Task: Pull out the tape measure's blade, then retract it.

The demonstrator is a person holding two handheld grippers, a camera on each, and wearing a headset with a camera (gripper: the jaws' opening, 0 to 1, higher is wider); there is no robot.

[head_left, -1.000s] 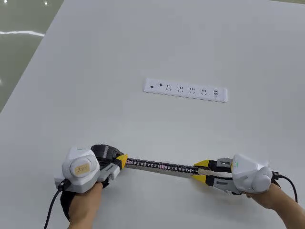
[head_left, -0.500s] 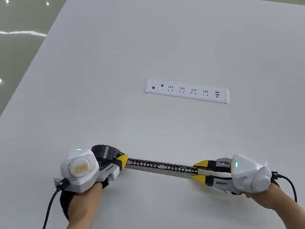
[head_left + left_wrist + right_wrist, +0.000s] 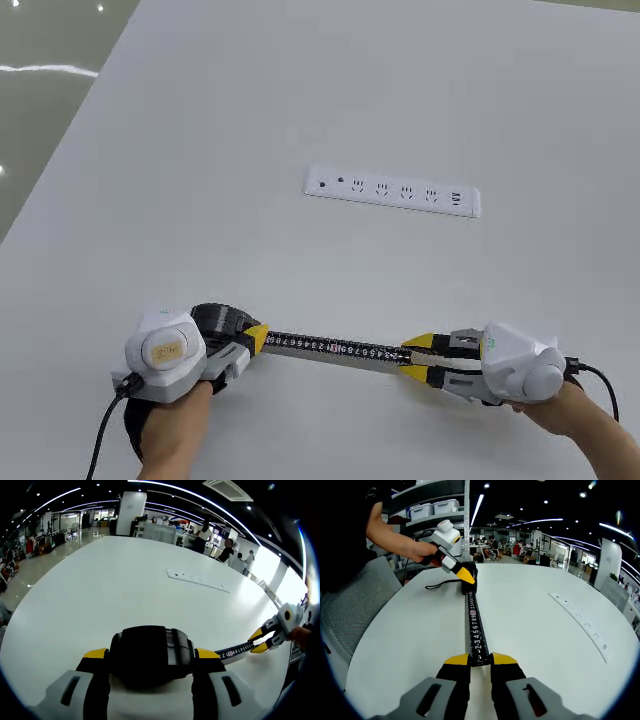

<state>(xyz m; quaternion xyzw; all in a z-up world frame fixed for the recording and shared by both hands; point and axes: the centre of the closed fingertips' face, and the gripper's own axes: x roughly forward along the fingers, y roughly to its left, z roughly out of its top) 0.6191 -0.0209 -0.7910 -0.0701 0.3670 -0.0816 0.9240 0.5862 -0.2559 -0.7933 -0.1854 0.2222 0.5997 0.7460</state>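
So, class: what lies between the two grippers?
The blade, stretched from the case in the left gripper to the right gripper; clearest in the head view.

The tape measure (image 3: pixel 222 320) is sitting on the table (image 3: pixel 300 90) at 7 o'clock, its blade (image 3: pixel 335 348) running toward 3 o'clock into the right gripper (image 3: pixel 415 358); a power strip (image 3: pixel 392 190) is lying beyond, at 12 o'clock.
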